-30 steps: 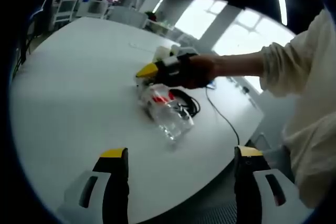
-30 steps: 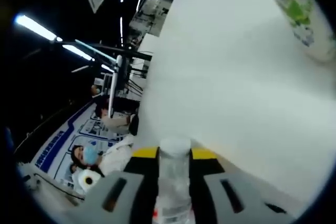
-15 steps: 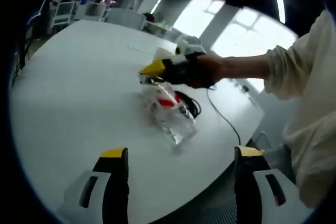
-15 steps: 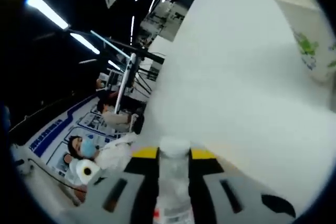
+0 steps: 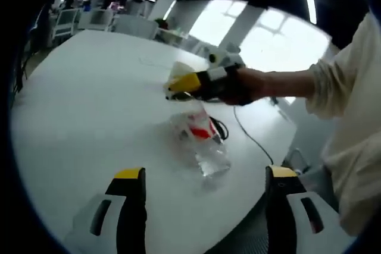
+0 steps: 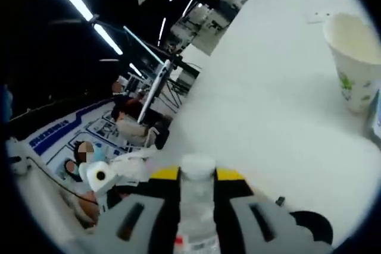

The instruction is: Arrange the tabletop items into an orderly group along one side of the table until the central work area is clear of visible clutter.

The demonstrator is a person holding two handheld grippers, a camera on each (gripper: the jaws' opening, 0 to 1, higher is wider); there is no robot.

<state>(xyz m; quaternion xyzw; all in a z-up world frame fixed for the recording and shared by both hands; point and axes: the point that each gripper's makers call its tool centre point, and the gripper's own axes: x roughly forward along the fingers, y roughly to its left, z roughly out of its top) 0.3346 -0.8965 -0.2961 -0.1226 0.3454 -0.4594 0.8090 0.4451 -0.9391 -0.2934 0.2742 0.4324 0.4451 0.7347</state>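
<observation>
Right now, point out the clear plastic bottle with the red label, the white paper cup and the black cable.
Clear plastic bottle (image 5: 200, 138), left gripper view, labelled body.
White paper cup (image 6: 356, 69), right gripper view, side wall.
Black cable (image 5: 250, 135), left gripper view, trailing stretch.

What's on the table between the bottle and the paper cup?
Nothing. In the right gripper view, bare white table runs from the bottle, held in the right tongs, to the cup.

No wording can be read anywhere. The bottle (image 5: 200, 138) carries a red label, too blurred to make out. The paper cup (image 6: 355, 63) has a green and blue print, and no letters can be made out on it.
</observation>
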